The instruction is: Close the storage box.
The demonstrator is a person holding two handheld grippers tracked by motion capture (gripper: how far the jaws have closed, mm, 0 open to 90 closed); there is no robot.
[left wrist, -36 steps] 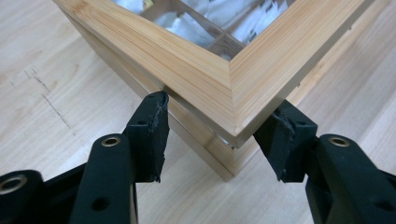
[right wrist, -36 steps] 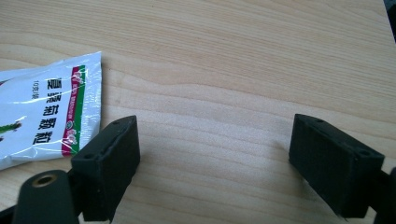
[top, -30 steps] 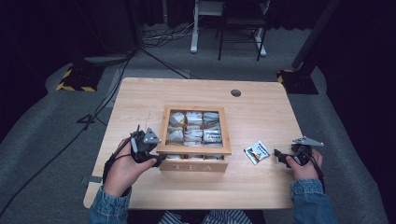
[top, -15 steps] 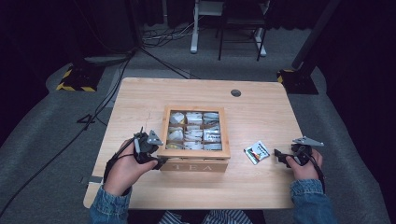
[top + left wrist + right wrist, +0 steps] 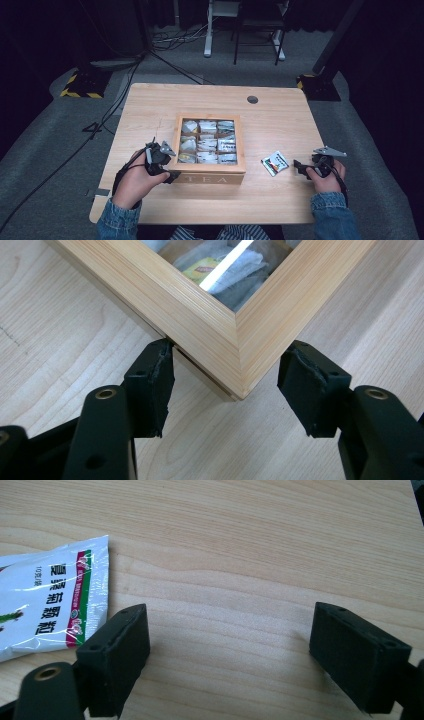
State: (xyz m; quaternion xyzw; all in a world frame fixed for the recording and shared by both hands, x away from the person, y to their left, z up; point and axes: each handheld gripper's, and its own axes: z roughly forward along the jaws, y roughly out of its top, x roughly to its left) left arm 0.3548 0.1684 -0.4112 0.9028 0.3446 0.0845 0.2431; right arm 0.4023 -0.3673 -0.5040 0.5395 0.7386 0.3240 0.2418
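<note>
Wooden counter (image 5: 150,110), seen from above, carrying a wooden tea box (image 5: 210,145) at its centre; the glass-paned lid is down and "TEA" is lettered on the near wall, with packets visible in the compartments beneath the pane. A single tea sachet (image 5: 274,163), white with a red and green edge, lies flat on the counter just right of the box, apart from it. Left gripper (image 5: 225,385) at the box's near left corner: its jaws have just been opening and now straddle the mitred lid corner, the left pad (image 5: 155,385) touching the seam under the lid, the right pad standing clear, so nothing is clamped. Right gripper (image 5: 227,650) rests released on bare wood, jaws spread, the sachet just beside its left jaw. Judged step: letting go of the lid corner. To do it well, the jaws should spread until both pads are free of the frame, then draw straight back along the counter, so the box is neither dragged nor its lid lifted.
</note>
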